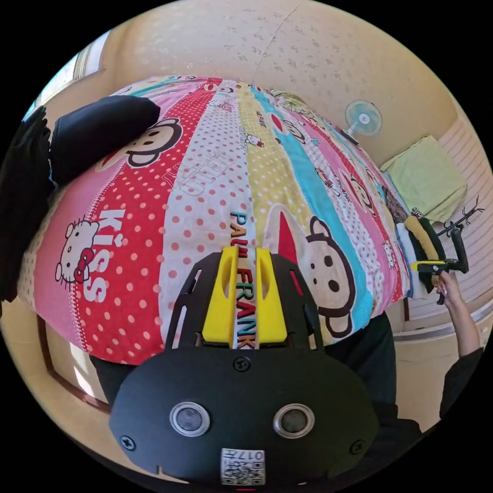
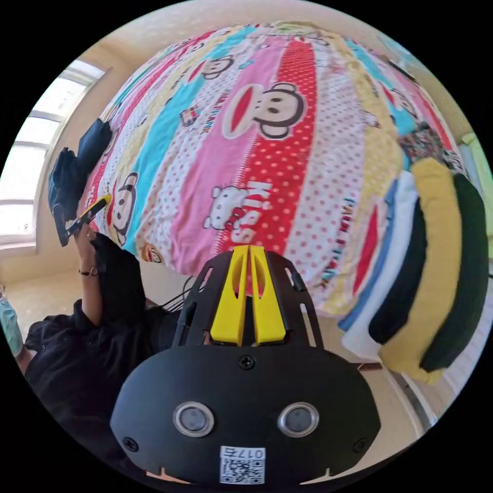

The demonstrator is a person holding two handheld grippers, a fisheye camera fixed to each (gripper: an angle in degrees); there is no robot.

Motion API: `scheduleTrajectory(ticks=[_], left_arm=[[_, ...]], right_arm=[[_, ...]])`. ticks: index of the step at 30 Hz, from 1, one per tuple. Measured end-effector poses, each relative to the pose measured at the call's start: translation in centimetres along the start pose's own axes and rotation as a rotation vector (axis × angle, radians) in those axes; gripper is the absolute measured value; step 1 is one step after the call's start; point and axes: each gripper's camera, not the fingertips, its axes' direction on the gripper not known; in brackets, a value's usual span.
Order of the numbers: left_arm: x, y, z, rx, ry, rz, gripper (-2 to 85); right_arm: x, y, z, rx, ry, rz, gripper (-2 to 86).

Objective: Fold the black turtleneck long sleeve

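Observation:
A black garment [image 1: 97, 133] lies bunched on the bed's far-left corner, and more dark cloth [image 1: 20, 205] hangs at the left edge of the left gripper view. In the right gripper view this dark pile [image 2: 77, 164] sits at the bed's left end. I cannot tell which piece is the turtleneck. My left gripper [image 1: 247, 251] hovers over the cartoon bedsheet [image 1: 205, 179], jaws slightly apart and holding nothing; a hand also holds it up near the pile [image 2: 84, 215]. My right gripper [image 2: 249, 249] is shut and empty, and is seen beside the folded stack [image 1: 436, 266].
A row of folded clothes [image 2: 431, 267] in yellow, black, white and blue lines the bed's right edge. A fan [image 1: 363, 117] and a folded green cloth [image 1: 429, 177] stand beyond it. A window [image 2: 20, 195] is at the left. The person's black clothing [image 2: 77, 359] is close by.

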Motion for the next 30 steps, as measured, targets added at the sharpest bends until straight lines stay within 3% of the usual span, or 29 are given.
scheduleTrajectory(ticks=[6, 9, 13, 16, 19, 22, 25, 30], left_arm=[[-0.7, 0.9, 1.5, 0.062, 0.049, -0.054, 5.1], [-1.0, 1.1, 2.2, 0.084, 0.065, -0.074, 4.6], [-1.4, 1.2, 2.7, 0.108, 0.084, -0.093, 4.0], [-1.6, 1.3, 2.7, 0.120, 0.092, -0.087, 3.9], [-2.0, 1.1, 2.7, 0.116, 0.108, -0.094, 3.7], [-2.4, 0.6, 2.5, 0.099, 0.117, -0.089, 3.4], [-2.9, 0.1, 2.2, 0.077, 0.129, -0.090, 2.6], [-4.6, -0.1, 1.4, 0.088, 0.195, -0.114, 0.4]], right_arm=[[5.7, 9.4, -9.8, 0.310, 0.292, 0.325, 7.1], [7.2, 12.2, -12.7, 0.422, 0.350, 0.361, 6.8], [9.0, 13.5, -13.1, 0.420, 0.381, 0.542, 14.6], [7.5, 14.9, -13.6, 0.561, 0.329, 0.498, 11.4], [8.1, 13.7, -11.2, 0.416, 0.390, 0.528, 7.4], [7.4, 13.7, -11.6, 0.462, 0.349, 0.574, 3.5], [3.8, 12.3, -14.2, 0.605, 0.320, 0.447, 2.2], [-6.0, 4.7, -15.2, 0.669, -0.013, 0.034, 1.7]])
